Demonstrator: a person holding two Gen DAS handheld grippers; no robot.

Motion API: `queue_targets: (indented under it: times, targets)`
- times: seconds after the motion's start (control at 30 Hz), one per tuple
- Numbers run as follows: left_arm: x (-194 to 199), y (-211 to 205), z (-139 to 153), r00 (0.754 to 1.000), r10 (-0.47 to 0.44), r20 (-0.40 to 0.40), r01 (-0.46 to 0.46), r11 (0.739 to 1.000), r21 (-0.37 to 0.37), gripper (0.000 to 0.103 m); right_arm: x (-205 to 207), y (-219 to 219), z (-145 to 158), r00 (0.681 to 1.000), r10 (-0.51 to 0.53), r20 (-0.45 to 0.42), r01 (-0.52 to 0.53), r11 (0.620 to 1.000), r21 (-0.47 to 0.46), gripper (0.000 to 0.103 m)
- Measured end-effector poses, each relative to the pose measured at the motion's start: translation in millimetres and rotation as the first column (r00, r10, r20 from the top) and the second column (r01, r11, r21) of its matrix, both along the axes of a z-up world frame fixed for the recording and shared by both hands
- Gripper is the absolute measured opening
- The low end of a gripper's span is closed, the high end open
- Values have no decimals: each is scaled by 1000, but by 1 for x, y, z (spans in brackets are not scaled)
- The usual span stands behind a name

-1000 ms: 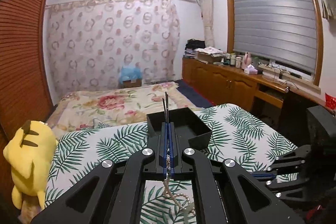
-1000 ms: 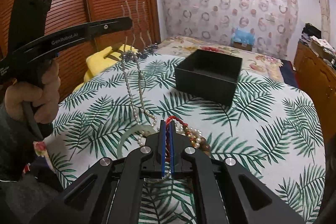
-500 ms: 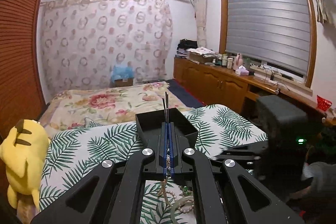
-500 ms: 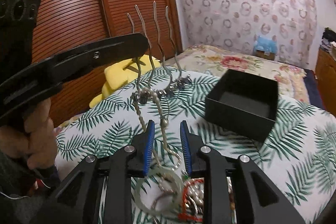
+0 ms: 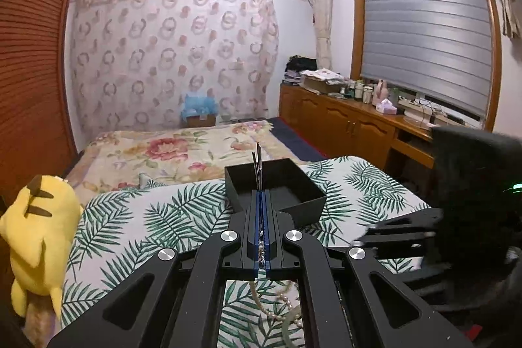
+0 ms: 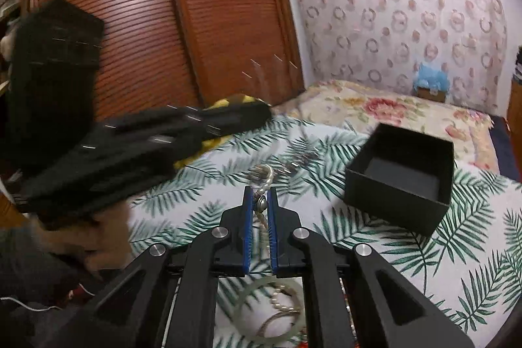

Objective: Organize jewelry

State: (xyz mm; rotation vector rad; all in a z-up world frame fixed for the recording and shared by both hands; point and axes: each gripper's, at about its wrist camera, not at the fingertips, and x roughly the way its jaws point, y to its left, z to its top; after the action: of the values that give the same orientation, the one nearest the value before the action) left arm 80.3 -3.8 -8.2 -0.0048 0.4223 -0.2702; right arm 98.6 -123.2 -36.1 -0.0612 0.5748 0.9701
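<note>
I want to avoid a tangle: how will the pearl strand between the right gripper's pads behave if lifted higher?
Probably floppy: the pearl strand bends over the right gripper, whose jaws have just been closing on it. It may drag neighbours: its lower part lies with the green bangle. The round beads could slip between the pads.

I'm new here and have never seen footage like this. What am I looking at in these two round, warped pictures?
There is no robot: a person holds a tool in each hand, and each tool has a wide-angle camera looking along its two fingers. One picture is from the left hand-held gripper, shut on a pronged metal ornament. The other is from the right hand-held gripper, whose jaws have just been closing on a pearl strand. On the leaf-print cloth sit an open black box and a green bangle.
</note>
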Motion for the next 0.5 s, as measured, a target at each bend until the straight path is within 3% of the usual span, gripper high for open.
queue_targets:
  times: [0.33, 0.5]
  targets:
    - [11, 17, 0, 1000, 6, -5, -6, 994, -112, 1, -15, 7, -9, 998, 48, -39, -48, 999, -15, 10]
    - [13, 19, 1, 1000, 12, -3, -12, 994, -110, 1, -15, -3, -6, 999, 23, -25, -23, 1000, -17, 10]
